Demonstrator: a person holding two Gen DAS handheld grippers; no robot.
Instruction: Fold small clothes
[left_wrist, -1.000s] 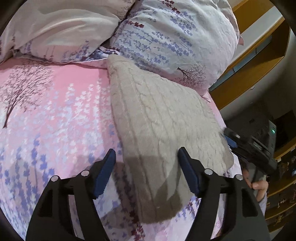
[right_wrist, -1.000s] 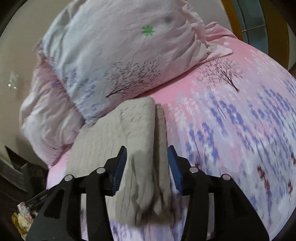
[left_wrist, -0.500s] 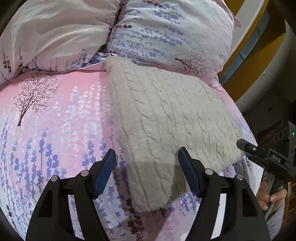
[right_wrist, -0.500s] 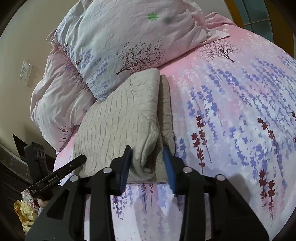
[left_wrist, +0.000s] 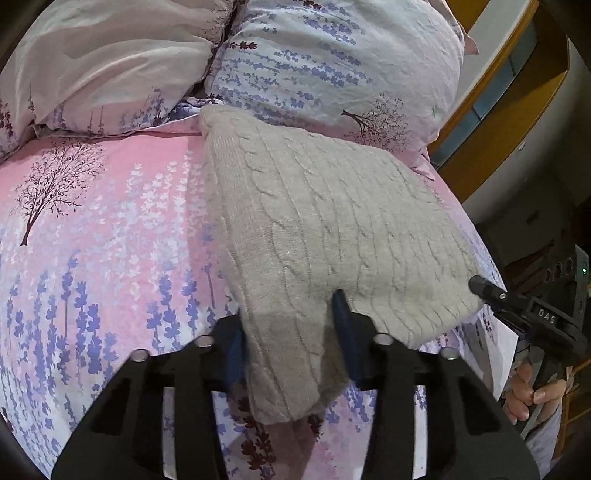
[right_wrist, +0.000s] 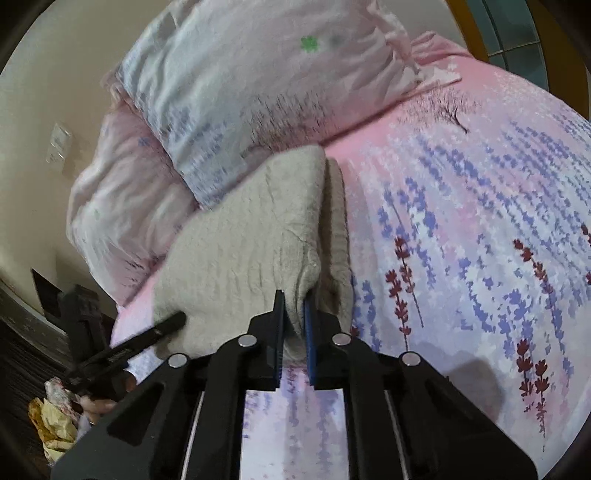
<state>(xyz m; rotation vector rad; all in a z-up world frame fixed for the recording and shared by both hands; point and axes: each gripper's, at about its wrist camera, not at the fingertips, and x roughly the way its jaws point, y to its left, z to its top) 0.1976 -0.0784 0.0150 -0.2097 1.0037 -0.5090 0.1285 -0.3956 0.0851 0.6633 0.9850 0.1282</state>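
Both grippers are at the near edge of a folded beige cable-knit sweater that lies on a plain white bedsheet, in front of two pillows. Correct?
Not quite: the bedsheet is pink with purple flowers and dark trees, as the left wrist view shows. The rest holds: left gripper and right gripper at the folded beige cable-knit sweater, pillows behind.

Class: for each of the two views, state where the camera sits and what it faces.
Left wrist: sits on the left gripper, facing the beige knit garment and pillows; jaws closing around the garment's corner.
Right wrist: sits on the right gripper, shut on the garment's folded edge, facing the pillows and wall.
Shared: the garment, pink bedsheet, and each other's gripper.
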